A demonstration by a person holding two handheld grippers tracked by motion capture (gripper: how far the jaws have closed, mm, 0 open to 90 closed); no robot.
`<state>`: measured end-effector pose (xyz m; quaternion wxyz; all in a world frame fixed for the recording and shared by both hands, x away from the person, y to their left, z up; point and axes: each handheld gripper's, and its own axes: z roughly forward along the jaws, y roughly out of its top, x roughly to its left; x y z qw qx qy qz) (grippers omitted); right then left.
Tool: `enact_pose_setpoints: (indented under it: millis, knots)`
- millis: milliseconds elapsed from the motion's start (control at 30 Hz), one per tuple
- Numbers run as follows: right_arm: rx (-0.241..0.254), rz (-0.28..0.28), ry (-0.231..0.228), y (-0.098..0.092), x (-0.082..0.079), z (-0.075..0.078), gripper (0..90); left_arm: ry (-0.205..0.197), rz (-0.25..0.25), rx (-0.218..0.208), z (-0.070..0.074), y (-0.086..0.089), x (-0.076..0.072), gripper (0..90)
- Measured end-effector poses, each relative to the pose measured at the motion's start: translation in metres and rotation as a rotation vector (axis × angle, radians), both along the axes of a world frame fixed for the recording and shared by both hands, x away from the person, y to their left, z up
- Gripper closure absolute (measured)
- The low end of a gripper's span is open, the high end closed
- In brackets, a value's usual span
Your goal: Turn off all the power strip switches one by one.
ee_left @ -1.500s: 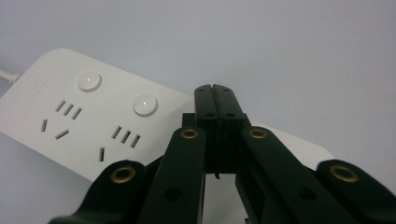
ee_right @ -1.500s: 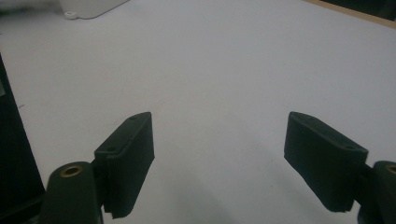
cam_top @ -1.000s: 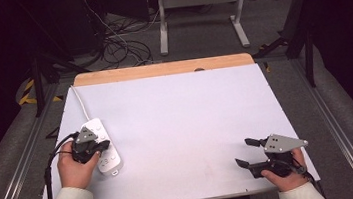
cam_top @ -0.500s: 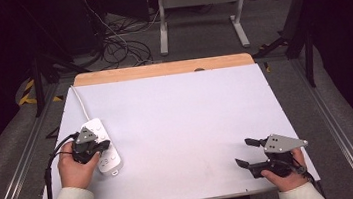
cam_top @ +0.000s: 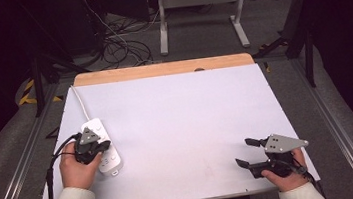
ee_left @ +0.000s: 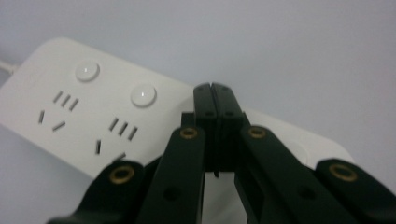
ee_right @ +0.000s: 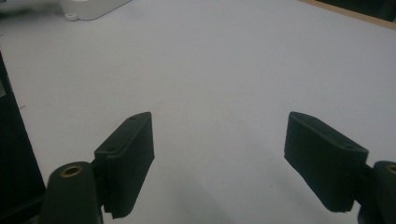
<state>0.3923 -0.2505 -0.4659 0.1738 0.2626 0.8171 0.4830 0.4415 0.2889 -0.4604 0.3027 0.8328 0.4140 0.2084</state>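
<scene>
A white power strip (cam_top: 104, 148) lies on the white table top (cam_top: 182, 119) at the left, its white cord (cam_top: 80, 103) running to the far left corner. My left gripper (cam_top: 100, 147) hovers right over the strip with its jaws pressed together. In the left gripper view the shut tips (ee_left: 213, 88) sit above the strip (ee_left: 93, 116), just right of its two round buttons (ee_left: 143, 95). My right gripper (cam_top: 246, 153) rests near the front right corner, open with nothing between its fingers (ee_right: 128, 158).
A wooden strip (cam_top: 161, 69) edges the table's far side. Cables (cam_top: 123, 45) and a white metal frame (cam_top: 199, 6) lie on the floor beyond. The power strip's end (ee_right: 88, 9) appears far off in the right gripper view.
</scene>
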Motion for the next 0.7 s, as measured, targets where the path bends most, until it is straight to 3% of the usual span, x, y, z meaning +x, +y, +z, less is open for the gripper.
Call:
enact_pose_setpoints:
  millis: [133, 167, 200, 267, 300, 400, 467, 533, 700]
  knots:
    - [0.001, 0.0, -0.001, 0.0, 0.0, 0.0, 24.6, 0.011, 0.002, -0.033, 0.0, 0.003, 0.001, 90.0]
    - [0.002, 0.0, -0.001, 0.0, 0.0, 0.0, 24.5, -0.027, -0.001, -0.038, 0.001, 0.001, -0.001, 90.0]
    - [0.002, 0.0, -0.001, -0.001, 0.0, 0.0, 24.6, -0.023, 0.002, -0.034, 0.004, 0.001, -0.002, 90.0]
    - [0.001, 0.001, -0.002, -0.001, 0.0, 0.0, 24.6, -0.085, 0.012, -0.079, 0.017, 0.005, -0.005, 90.0]
    - [0.003, 0.002, -0.001, 0.0, 0.001, 0.0, 24.5, -0.091, 0.02, -0.104, 0.024, 0.007, -0.005, 90.0]
    - [-0.004, 0.0, 0.002, 0.0, 0.002, -0.001, 24.6, -0.091, 0.037, -0.121, 0.028, 0.013, -0.002, 90.0]
    - [-0.004, 0.001, 0.003, 0.0, 0.002, -0.001, 24.5, -0.059, 0.051, -0.126, 0.02, 0.019, 0.004, 90.0]
    - [-0.007, 0.002, 0.002, 0.0, 0.002, -0.001, 24.5, -0.056, 0.048, -0.128, 0.019, 0.02, 0.005, 90.0]
    - [-0.005, 0.001, 0.001, 0.0, 0.001, -0.001, 24.5, -0.075, 0.046, -0.14, 0.021, 0.019, 0.005, 90.0]
